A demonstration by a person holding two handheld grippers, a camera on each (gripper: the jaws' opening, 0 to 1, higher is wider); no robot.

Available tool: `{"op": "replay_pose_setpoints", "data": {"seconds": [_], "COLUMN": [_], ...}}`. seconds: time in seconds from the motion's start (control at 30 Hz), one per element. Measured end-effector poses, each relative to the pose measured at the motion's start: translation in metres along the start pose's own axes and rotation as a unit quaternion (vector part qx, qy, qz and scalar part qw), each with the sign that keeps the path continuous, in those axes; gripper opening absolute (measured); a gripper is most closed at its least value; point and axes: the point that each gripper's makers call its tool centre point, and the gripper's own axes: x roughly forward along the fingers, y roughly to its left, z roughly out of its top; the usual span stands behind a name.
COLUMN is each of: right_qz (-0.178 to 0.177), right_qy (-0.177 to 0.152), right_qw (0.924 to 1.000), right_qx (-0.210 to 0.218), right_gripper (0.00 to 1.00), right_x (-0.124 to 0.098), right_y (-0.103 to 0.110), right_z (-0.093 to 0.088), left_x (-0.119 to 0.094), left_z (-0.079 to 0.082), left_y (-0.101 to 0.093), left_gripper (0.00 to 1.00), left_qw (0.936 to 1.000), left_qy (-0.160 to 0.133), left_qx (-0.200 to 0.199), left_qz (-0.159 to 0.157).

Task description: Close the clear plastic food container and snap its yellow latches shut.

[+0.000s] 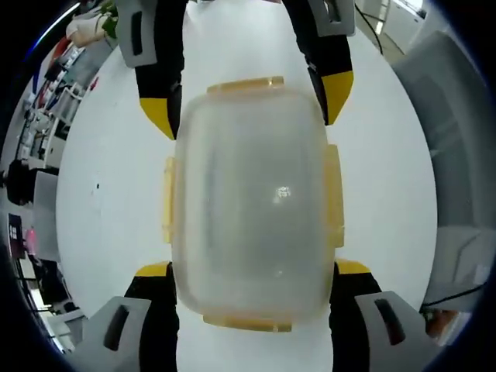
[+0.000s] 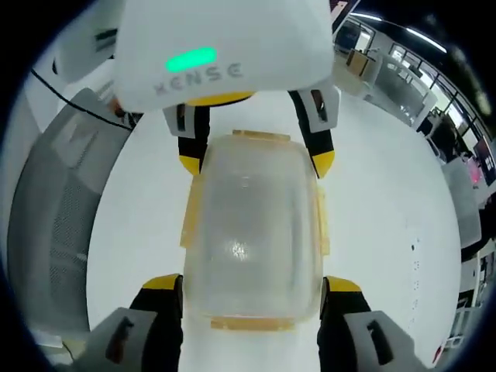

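Container (image 1: 252, 205) looks light, stiff, slick on the worktop (image 1: 108, 194); my left gripper (image 1: 252, 273) and right gripper (image 2: 252, 288) straddle its ends, jaws open; press latches (image 1: 335, 194), not walls.

Clear lidded container (image 1: 252, 213) lies flat, yellow latches (image 1: 334, 194) flared outward.

1 container (image 1: 252, 209), lidded; 4 yellow latches (image 1: 333, 194); 2 grippers: left (image 1: 252, 271), right (image 2: 252, 287); 1 white table (image 1: 108, 178).

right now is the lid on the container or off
On. The lid sits flat over the clear container, covering its whole top. Whether the yellow latches are snapped: cannot tell.
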Motion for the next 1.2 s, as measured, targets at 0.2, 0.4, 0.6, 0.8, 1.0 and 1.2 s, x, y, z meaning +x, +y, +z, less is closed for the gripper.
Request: {"op": "replay_pose_setpoints", "data": {"seconds": [0.2,0.4,0.6,0.8,1.0,1.2], "right_qz": [0.0,-0.001,-0.003,-0.003,0.0,-0.003], "right_qy": [0.001,0.001,0.0,0.0,0.001,-0.001], "right_qw": [1.0,1.0,0.9999,0.9999,1.0,1.0], "right_qx": [0.0,0.003,0.011,0.013,0.01,0.007], "right_gripper": [0.71,0.71,0.71,0.71,0.71,0.72], "right_x": [0.004,0.005,0.007,0.007,0.008,0.008], "right_y": [-0.01,-0.021,-0.03,-0.034,-0.035,-0.034], "right_z": [0.007,0.01,0.013,0.015,0.014,0.014], "left_x": [0.0,0.001,0.003,0.003,0.003,0.004], "left_z": [-0.01,-0.014,-0.017,-0.02,-0.019,-0.02], "left_y": [0.009,0.022,0.032,0.036,0.036,0.036], "left_gripper": [0.79,0.79,0.79,0.79,0.79,0.8], "left_qw": [1.0,1.0,0.9999,0.9999,0.9999,0.9999], "left_qy": [-0.004,-0.008,-0.013,-0.015,-0.015,-0.015], "left_qx": [0.0,0.0,0.007,0.008,0.006,0.006], "left_qz": [0.0,0.002,0.002,0.002,0.004,0.005]}}
